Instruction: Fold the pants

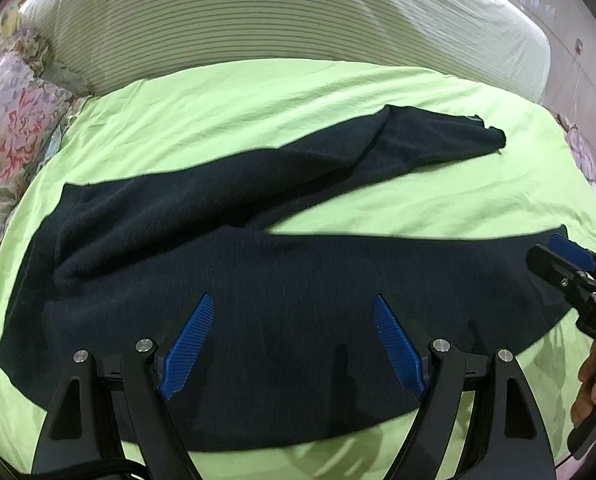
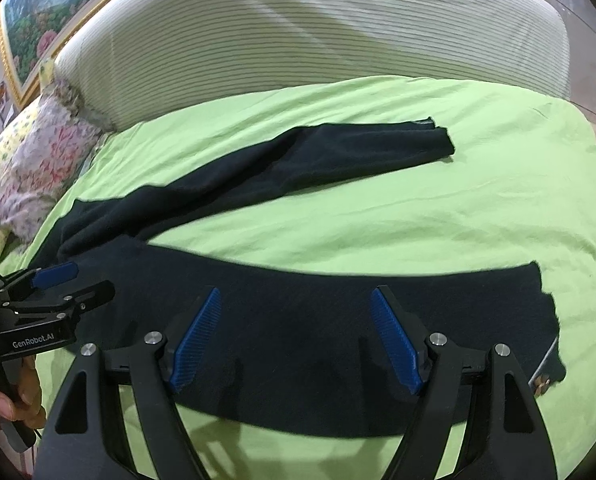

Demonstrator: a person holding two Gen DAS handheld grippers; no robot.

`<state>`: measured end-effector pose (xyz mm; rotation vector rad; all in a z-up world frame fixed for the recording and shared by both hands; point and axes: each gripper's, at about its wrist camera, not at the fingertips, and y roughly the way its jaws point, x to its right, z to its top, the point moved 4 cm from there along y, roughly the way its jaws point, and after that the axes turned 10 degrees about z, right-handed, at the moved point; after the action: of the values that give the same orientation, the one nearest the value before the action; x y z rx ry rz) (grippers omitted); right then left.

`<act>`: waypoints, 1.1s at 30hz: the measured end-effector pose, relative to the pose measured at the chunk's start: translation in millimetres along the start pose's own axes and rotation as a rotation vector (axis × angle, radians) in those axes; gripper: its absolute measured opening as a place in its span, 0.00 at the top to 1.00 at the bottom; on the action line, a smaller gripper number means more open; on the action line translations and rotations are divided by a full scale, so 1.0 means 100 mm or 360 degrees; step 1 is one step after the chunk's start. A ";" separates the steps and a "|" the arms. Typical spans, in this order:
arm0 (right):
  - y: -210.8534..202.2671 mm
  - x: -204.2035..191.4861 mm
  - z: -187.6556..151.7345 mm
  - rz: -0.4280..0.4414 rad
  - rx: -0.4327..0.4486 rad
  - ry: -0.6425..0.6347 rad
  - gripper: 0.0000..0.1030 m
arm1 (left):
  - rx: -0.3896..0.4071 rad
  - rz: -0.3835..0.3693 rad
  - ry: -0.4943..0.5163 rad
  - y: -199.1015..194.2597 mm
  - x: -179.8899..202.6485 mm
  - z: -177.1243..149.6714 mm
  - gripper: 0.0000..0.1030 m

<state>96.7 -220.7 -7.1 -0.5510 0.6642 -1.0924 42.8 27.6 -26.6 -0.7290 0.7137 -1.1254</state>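
Observation:
Dark navy pants lie spread on a light green bed sheet, waist at the left and two legs splayed toward the right. The far leg angles back; the near leg runs across the front. My left gripper hovers open over the near leg's left part, nothing between its blue pads. My right gripper hovers open over the near leg nearer its hem. Each gripper shows in the other view: the right one at the edge, the left one by the crotch.
A striped padded headboard runs behind the bed. Floral pillows sit at the left. A person's hand holds the left gripper's handle, and fingers hold the right one. A framed picture hangs at the upper left.

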 end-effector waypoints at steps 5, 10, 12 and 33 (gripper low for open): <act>0.05 0.17 0.23 -0.0041 -0.0020 0.0038 0.25 | 0.0002 -0.0001 -0.0001 0.09 0.01 0.26 0.20; 0.08 0.35 0.53 -0.0053 0.0032 0.0067 0.25 | -0.0028 -0.0005 0.0047 0.23 0.09 0.57 0.20; 0.11 0.43 0.67 -0.0068 0.0039 0.0075 0.24 | -0.0032 -0.0009 0.0061 0.29 0.14 0.70 0.20; 0.79 1.52 1.56 -0.0149 -0.0077 0.0336 0.24 | -0.0172 0.0005 0.0259 1.18 0.84 1.59 0.20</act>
<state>305.0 -320.4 12.1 -0.5166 0.8571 -1.2357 255.3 2.4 -42.2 -0.7326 0.9182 -1.1592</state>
